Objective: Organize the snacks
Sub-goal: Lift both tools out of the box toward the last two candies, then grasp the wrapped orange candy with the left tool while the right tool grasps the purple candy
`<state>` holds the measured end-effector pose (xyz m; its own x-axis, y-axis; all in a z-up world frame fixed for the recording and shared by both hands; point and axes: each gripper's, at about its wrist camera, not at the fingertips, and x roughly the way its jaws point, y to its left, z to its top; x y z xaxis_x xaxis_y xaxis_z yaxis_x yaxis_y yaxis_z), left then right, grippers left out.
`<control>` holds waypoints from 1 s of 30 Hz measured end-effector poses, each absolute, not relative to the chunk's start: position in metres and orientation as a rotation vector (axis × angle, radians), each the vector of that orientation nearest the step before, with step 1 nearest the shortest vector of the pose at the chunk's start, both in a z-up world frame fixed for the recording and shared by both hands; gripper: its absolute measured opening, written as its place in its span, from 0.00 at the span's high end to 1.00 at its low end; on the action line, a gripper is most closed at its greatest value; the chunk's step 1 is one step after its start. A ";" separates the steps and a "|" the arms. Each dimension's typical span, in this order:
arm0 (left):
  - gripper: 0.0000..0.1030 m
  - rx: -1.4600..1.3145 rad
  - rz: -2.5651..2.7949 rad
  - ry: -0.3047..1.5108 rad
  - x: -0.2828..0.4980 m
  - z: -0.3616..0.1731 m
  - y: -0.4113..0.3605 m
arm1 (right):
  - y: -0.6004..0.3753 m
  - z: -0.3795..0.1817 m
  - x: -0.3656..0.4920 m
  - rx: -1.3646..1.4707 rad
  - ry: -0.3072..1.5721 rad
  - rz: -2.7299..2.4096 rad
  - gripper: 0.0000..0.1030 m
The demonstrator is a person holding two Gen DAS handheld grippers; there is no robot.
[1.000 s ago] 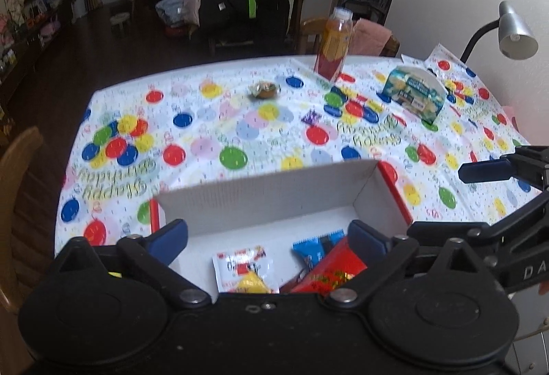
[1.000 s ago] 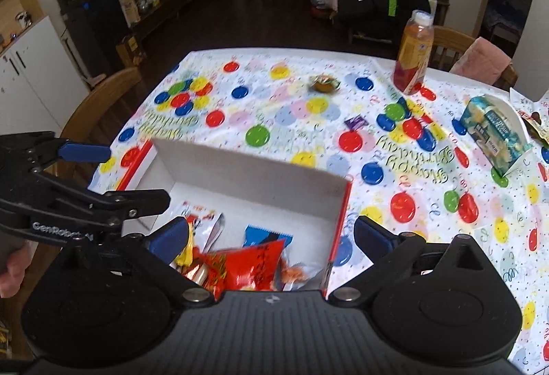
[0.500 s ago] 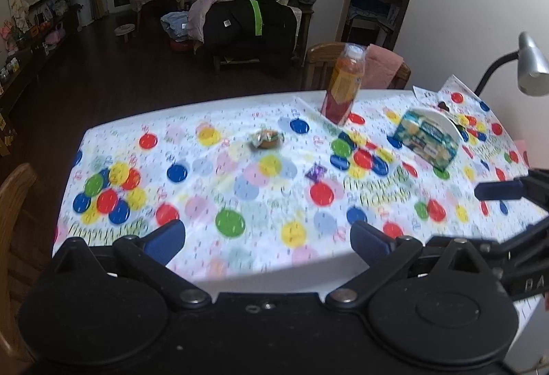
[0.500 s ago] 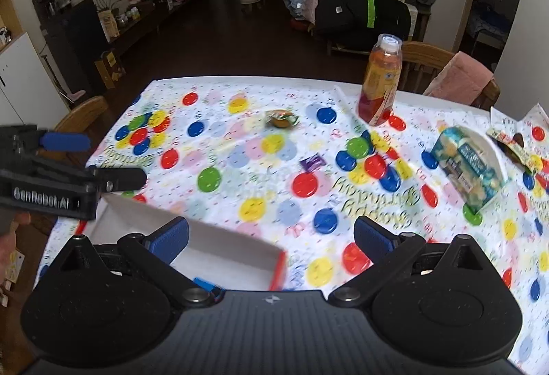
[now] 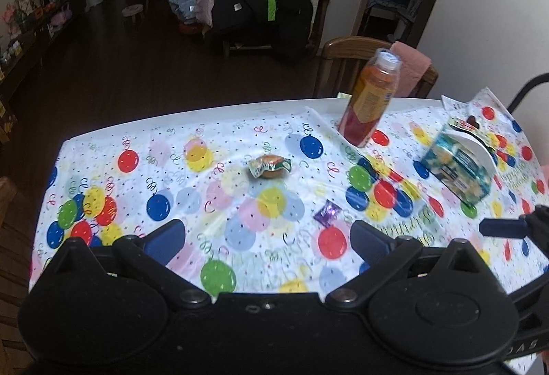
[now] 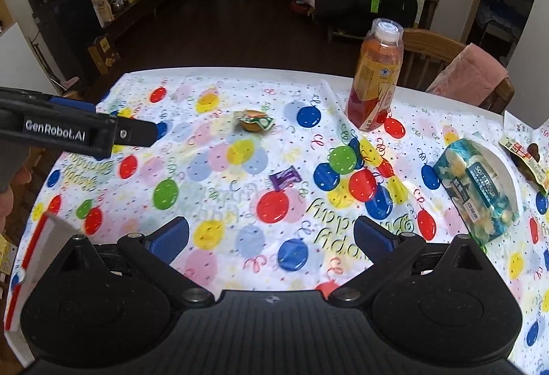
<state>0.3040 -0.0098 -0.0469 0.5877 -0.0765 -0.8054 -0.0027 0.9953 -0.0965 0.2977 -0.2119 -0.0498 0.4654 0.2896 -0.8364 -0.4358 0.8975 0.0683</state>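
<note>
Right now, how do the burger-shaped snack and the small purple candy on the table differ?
The burger-shaped snack is rounded, orange-brown in a clear wrapper; the purple candy is flat, foil-like and smaller. The burger snack lies farther from both tongs, the candy nearer. Both lie loose on the balloon tablecloth, untouched.

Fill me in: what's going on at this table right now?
A person is sorting snacks with two handheld tongs. Both the left tongs and the right tongs are open and empty above the tablecloth. A burger-shaped candy and a purple candy lie loose ahead; the white box sits at the near left edge. A juice bottle and tissue pack stand further right.
</note>
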 end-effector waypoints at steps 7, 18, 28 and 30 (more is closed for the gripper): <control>0.01 -0.124 -0.012 0.983 0.358 -0.070 -0.011 | -0.221 -0.081 0.341 -0.103 1.044 0.440 0.00; 0.01 -0.201 0.054 1.047 0.422 -0.115 -0.006 | -0.210 -0.129 0.380 -0.086 1.070 0.547 0.01; 0.03 -0.213 0.079 1.103 0.457 -0.152 -0.006 | -0.191 -0.158 0.404 -0.150 1.042 0.625 0.04; 0.03 -0.218 0.077 1.114 0.463 -0.156 -0.007 | -0.191 -0.164 0.410 -0.141 1.048 0.620 0.05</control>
<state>0.4630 -0.0066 -0.1565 0.4410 -0.0476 -0.8962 -0.1700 0.9761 -0.1355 0.4103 -0.1911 -0.1645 0.3472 0.4111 -0.8429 -0.5412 0.8219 0.1779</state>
